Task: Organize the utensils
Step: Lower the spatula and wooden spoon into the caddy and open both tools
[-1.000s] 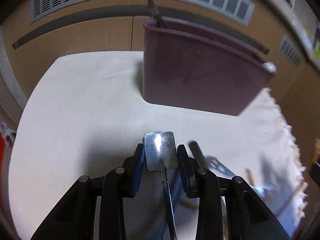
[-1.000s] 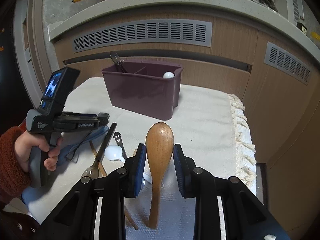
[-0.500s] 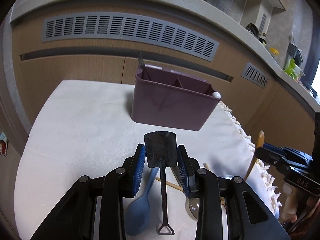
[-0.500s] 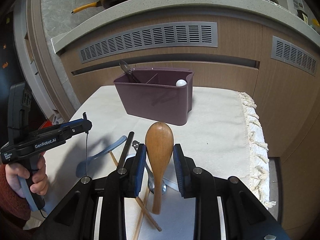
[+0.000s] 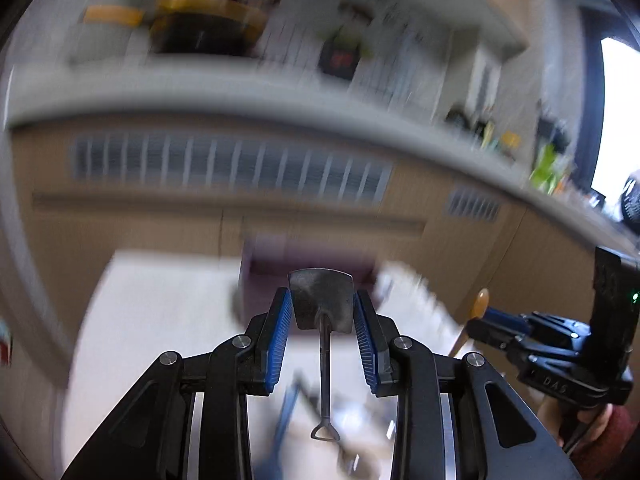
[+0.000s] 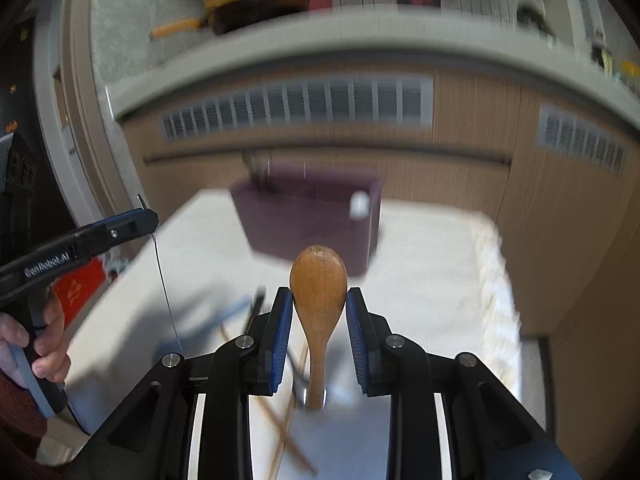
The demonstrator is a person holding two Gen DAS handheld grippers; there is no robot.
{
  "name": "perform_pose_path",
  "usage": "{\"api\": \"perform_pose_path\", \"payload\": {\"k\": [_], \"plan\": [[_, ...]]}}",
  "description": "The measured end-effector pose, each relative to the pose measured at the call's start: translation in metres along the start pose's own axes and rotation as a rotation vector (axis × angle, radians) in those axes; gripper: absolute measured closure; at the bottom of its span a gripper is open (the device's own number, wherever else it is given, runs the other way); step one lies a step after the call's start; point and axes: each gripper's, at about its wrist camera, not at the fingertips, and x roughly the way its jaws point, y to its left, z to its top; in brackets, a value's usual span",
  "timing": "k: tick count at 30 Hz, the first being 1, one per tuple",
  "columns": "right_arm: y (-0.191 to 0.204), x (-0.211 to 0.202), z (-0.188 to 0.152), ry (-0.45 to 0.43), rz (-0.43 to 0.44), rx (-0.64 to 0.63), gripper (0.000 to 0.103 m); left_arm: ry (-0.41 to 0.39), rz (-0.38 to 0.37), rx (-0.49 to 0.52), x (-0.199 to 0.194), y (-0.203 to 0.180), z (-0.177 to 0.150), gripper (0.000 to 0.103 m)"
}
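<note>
While both grippers hang above the table, each one is clamped on a utensil.

Between its blue pads, the left gripper pinches the flat blade of a small metal shovel-shaped spoon, whose thin handle hangs straight down to a looped end. The right gripper squeezes the bowl of a wooden spoon, its handle pointing down toward the cloth. Below them, on the white tablecloth, lie blurred loose utensils: a blue spoon and chopsticks. Farther back on the cloth stands the purple utensil bin, with a dark utensil sticking up at its left end and a white round-ended one at its right. Behind it run wooden cabinets with grey vents.
</note>
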Motion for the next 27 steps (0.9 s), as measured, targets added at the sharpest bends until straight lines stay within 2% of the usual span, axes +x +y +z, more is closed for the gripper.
{"api": "perform_pose_path", "payload": {"k": [3,5,7,11,16,20,22,24,27], "plan": [[0.002,-0.019,0.056,-0.135,-0.043,-0.044,0.078,-0.132,-0.063,0.009,0.001,-0.001,0.06,0.07],[0.002,-0.021,0.088,-0.208,-0.039,-0.052,0.078,-0.186,-0.062,0.014,0.019,0.002,0.081,0.07],[-0.001,-0.007,0.108,-0.235,-0.025,-0.052,0.078,-0.192,-0.055,0.002,0.043,0.009,0.089,0.07],[-0.011,0.045,0.108,-0.172,-0.018,-0.02,0.078,-0.098,-0.074,-0.062,0.107,0.031,0.079,0.07],[-0.023,0.112,0.083,-0.074,-0.027,0.016,0.078,0.018,-0.031,-0.053,0.167,0.046,0.049,0.07],[-0.032,0.155,0.059,0.086,0.018,0.04,0.077,0.167,-0.063,-0.107,0.201,0.06,0.022,0.07],[-0.032,0.165,0.051,0.126,0.019,0.028,0.076,0.184,-0.052,-0.122,0.206,0.064,0.017,0.07],[-0.028,0.166,0.046,0.139,-0.019,-0.015,0.077,0.174,-0.047,-0.142,0.201,0.063,0.014,0.07],[-0.023,0.148,0.046,0.09,-0.063,-0.06,0.077,0.132,-0.044,-0.153,0.18,0.063,0.021,0.069]]}}
